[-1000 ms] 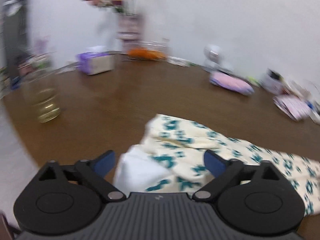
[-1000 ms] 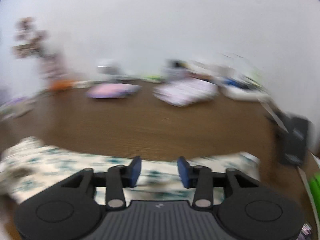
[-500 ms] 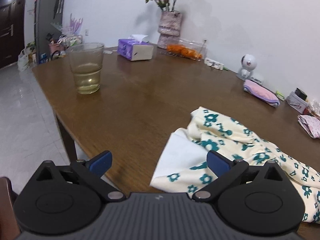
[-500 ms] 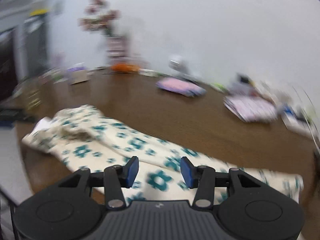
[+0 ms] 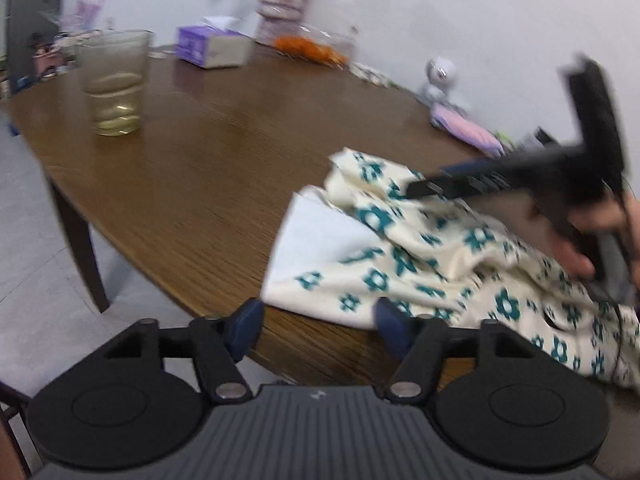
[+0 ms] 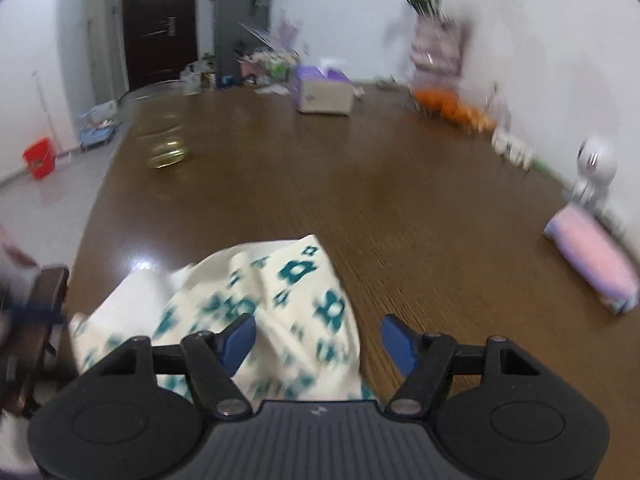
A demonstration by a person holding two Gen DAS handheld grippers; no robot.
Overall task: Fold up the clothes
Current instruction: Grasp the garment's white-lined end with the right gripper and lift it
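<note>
While both views are a bit smeary, the left claw (image 5: 318, 322) is clearly spread apart with nothing in it, hanging just off the near edge of the desk (image 5: 208, 184), blue pads either side of the cloth's corner. Right claw (image 6: 318, 338) is spread wide too, gripping nothing, sitting low over the garment (image 6: 280, 300). That garment is soft cream fabric with teal flower prints, rumpled, one flap turned over so the plain white underside shows, lying along the near edge of the desk with a bit draped over it.

Desk itself is dark brown wood-grain, glossy enough to catch a light glare, with a rounded edge and dark legs over a pale tiled floor (image 5: 44, 280). Farther out near the left edge sits a clear glass (image 5: 114, 82) with yellowish liquid. Toward the far edge by the white wall: a purple tissue box (image 6: 324, 90), a vase (image 6: 438, 54) of pink flowers, something orange, a small white robot figure (image 6: 596, 172) and a rolled pink cloth (image 6: 592, 258). Dark door (image 6: 160, 20) at the back of the room, red bucket (image 6: 38, 158) on the floor.
</note>
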